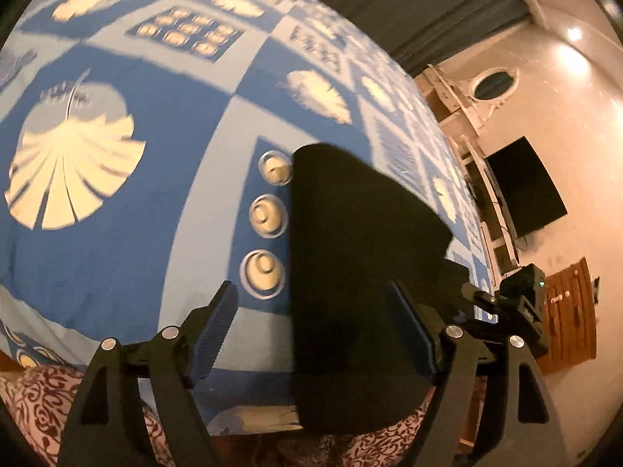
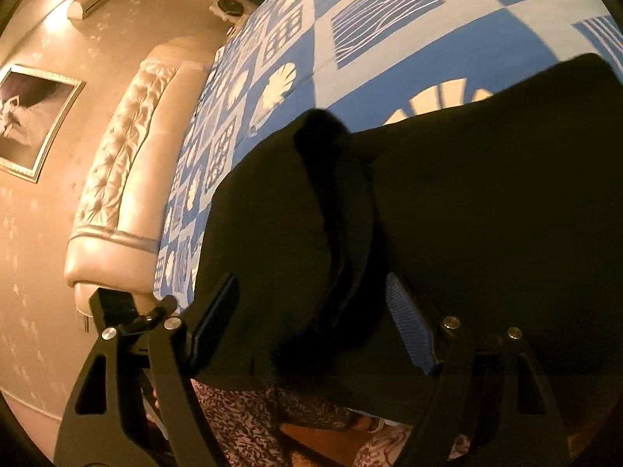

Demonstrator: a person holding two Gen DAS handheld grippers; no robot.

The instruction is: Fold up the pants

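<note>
Black pants (image 1: 362, 257) lie folded on a blue patterned bedspread (image 1: 117, 233), reaching from the near edge of the bed into the middle. My left gripper (image 1: 315, 327) is open just above the near edge. The pants' left edge runs between its fingers and the blue pads (image 1: 212, 334) do not touch the cloth. In the right wrist view the pants (image 2: 486, 202) fill the centre and right, with a thick rolled fold (image 2: 338, 233) running up the middle. My right gripper (image 2: 315, 327) is open astride that fold, its pads apart from the fabric.
A cream tufted headboard (image 2: 124, 163) and a framed picture (image 2: 31, 124) are left of the bed. A dark screen (image 1: 525, 186) and a wooden cabinet (image 1: 572, 311) stand on the right. A person's maroon-patterned clothing (image 2: 241, 420) shows at the near bed edge.
</note>
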